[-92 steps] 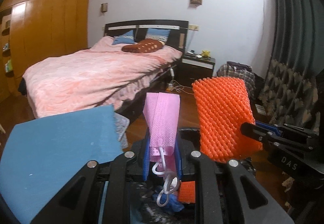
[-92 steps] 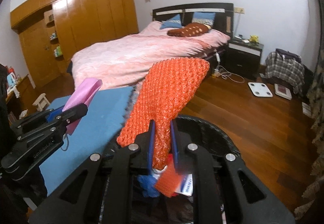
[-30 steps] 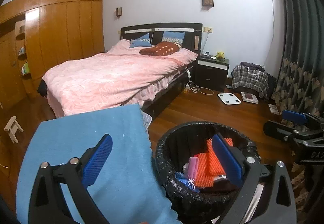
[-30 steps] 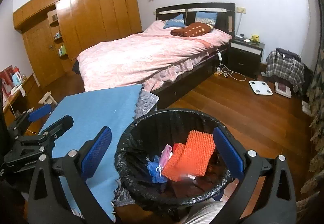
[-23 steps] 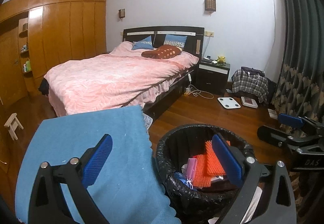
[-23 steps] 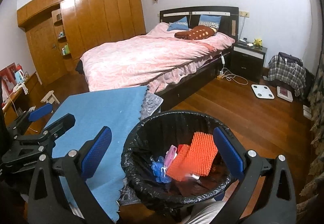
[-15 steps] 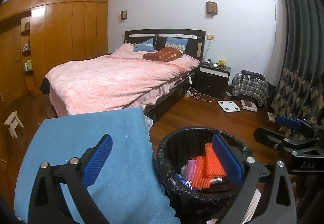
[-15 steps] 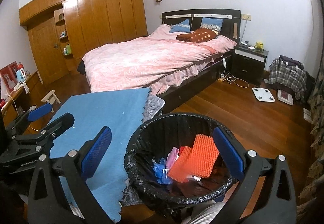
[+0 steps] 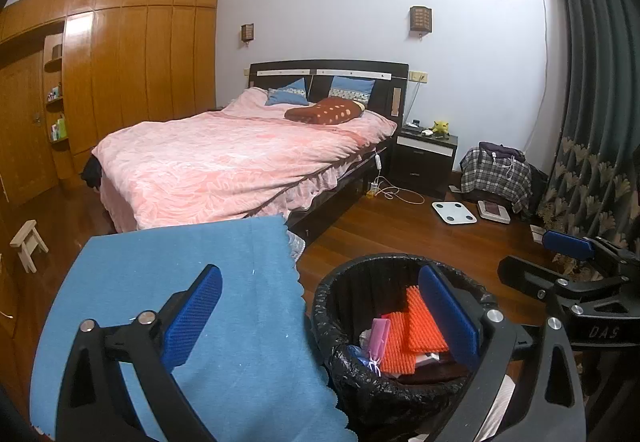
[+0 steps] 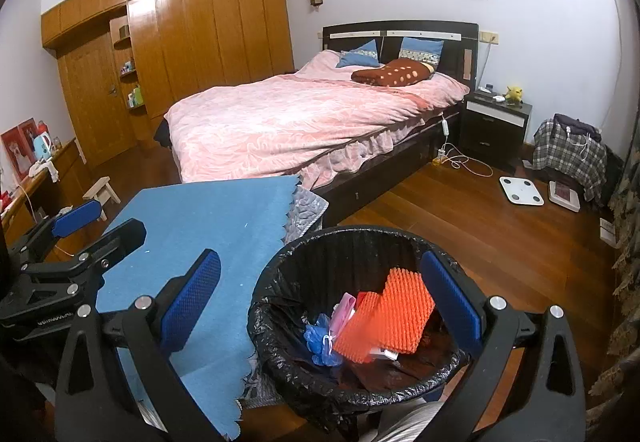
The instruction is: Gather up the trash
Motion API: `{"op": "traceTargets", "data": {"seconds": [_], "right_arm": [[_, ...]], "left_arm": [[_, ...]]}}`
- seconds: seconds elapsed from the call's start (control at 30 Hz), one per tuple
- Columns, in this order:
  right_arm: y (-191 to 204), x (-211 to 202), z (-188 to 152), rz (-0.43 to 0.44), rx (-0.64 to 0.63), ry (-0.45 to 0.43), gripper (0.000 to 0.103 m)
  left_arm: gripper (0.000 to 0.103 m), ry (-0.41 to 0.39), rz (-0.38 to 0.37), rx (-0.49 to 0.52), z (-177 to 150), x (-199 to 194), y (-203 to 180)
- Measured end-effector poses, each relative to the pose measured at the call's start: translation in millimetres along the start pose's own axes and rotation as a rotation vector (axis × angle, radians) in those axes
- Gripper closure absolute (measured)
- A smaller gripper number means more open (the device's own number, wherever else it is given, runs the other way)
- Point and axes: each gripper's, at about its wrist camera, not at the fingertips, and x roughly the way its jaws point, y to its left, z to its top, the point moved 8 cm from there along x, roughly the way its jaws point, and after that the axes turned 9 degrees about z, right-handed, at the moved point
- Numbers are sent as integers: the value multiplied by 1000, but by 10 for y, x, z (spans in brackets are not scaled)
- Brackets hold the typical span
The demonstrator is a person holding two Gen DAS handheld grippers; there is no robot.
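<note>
Three seconds on, the pink face mask (image 9: 379,338) and the orange bumpy mat (image 9: 416,326) that your two grippers pinched above the bin lie inside it, and both tools have pulled up and back. Your left gripper (image 9: 320,316) hangs with its blue pads spread wide and nothing between them, one pad (image 9: 192,316) over the blue cloth (image 9: 180,282), the other (image 9: 448,316) over the bin's opening. Your right gripper (image 10: 320,306) matches it, jaws wide apart and empty, its left pad (image 10: 191,300) above the cloth and its right pad (image 10: 450,302) at the bin's far rim.

Just below them stands the round trash bin (image 10: 320,242), lined with a black plastic bag. In the right wrist view the mask (image 10: 344,308) leans beside a crumpled blue glove (image 10: 320,338), and the mat (image 10: 396,316) rests tilted over a white printed scrap. The cloth (image 10: 208,218), with a scalloped edge, covers a table just beside the bin, over a grey quilted layer that shows at the corner.

Beyond, a bed (image 9: 240,158) with a pink cover, two blue pillows and a brown spotted cushion stands against the white wall, a dark nightstand (image 9: 424,158) beside it. A white bathroom scale (image 9: 454,212) lies on the wooden floor near a plaid garment. Each gripper shows at the edge of the other's view, right (image 9: 568,254) and left (image 10: 76,226).
</note>
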Motion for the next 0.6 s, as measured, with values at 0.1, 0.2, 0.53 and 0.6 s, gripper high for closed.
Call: {"op": "traceTargets", "data": {"seconds": [0.1, 0.2, 0.53, 0.6], "right_arm": [[1, 1, -3, 0, 1, 1, 6], [4, 3, -2, 0, 0, 1, 6], [14, 15, 9, 1, -4, 1, 6], [6, 22, 13, 2, -4, 3, 6]], "left_arm": [[6, 0, 1, 0, 0, 0, 2], [6, 0, 0, -1, 1, 0, 3], [6, 1, 2, 0, 6, 3, 12], [6, 2, 0, -3, 4, 3, 12]]}}
